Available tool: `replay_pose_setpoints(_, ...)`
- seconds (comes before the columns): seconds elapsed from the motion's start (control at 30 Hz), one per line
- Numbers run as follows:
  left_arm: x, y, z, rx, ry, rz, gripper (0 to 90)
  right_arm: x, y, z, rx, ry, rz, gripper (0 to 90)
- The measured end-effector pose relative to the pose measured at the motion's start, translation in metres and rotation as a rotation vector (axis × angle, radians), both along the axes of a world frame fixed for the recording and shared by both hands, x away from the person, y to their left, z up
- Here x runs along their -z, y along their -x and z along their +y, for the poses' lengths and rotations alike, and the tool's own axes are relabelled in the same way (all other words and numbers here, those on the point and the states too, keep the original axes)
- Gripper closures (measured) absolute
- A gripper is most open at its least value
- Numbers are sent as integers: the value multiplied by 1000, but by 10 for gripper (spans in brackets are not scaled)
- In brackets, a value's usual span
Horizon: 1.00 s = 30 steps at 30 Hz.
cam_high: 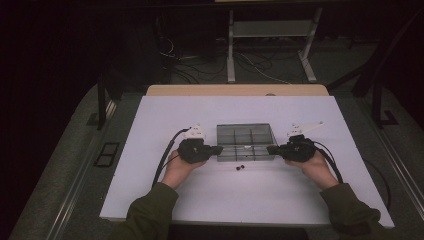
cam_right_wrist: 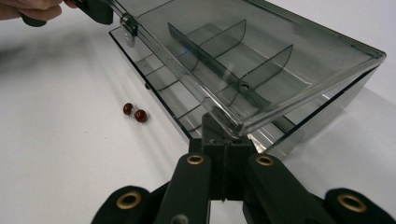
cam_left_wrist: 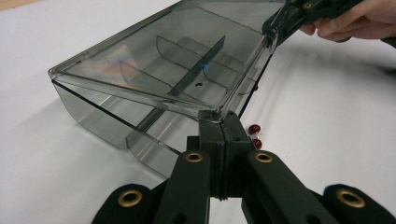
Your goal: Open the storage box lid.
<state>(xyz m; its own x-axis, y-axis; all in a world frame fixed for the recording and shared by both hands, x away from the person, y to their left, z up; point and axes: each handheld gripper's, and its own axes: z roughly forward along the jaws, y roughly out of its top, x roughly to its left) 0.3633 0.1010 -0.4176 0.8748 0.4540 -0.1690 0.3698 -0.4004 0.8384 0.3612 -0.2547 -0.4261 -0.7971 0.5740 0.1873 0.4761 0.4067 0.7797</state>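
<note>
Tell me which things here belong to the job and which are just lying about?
In the job:
- clear smoky plastic divided box, lid raised at the near edge
- left gripper, shut at one lid corner
- right gripper, shut at the other

Lying about:
- two small dark red beads
- white table

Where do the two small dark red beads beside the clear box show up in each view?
High view: the beads lie on the white table just in front of the divided clear box, between the two hand-held grippers.
Left gripper view: beads right of centre, beside the box's near corner.
Right gripper view: beads left of centre, beside the box wall.
Shared landmark: the box's long centre divider.
</note>
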Motion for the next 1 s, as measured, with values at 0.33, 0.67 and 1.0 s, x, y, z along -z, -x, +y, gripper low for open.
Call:
replay_pose_setpoints(0.33, -7, -4, -2, -9, 11, -21, 890, 3, -4, 2, 7, 11, 10, 892)
replay_pose_setpoints(0.67, -12, -13, -3, -22, 22, -33, 891, 4, -4, 3, 8, 10, 16, 891)
replay_pose_setpoints(1.0, -17, -20, -6, -24, 28, -45, 891, 1, -2, 2, 22, 16, -13, 891)
